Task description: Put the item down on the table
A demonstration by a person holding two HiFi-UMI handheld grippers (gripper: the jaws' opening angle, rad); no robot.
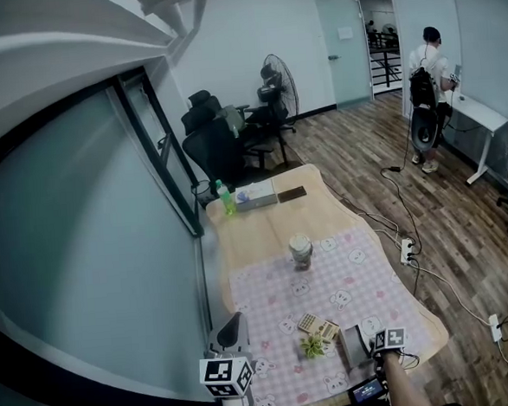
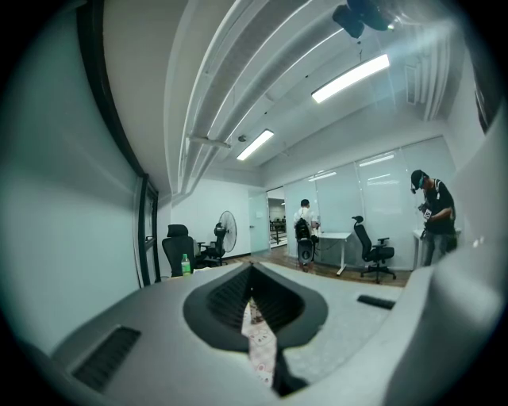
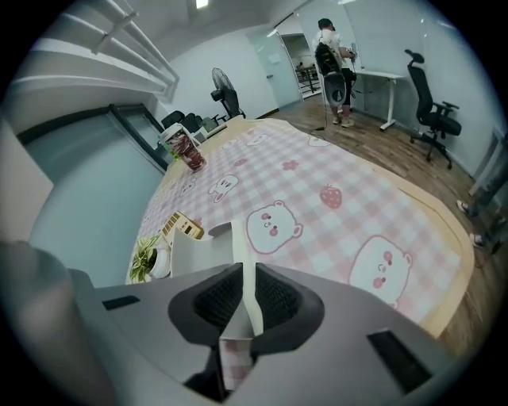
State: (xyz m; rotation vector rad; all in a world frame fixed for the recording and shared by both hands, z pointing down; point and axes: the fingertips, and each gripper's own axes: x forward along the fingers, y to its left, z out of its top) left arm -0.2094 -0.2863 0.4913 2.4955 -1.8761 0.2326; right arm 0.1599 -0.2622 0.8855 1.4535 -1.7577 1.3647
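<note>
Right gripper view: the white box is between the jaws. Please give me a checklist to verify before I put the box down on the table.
1. Right gripper hold on the white box: jaws closed on its thin wall. Ok.
2. Box bottom already resting on the checked tablecloth: cannot tell.
3. Free cloth on the box's right side: bare. Ok.
4. Clearance to the small potted plant: it stands close beside the box on the left. Not ok.
5. Left gripper out of the way: jaws together, nothing between them, away from the box in the head view. Ok.
</note>
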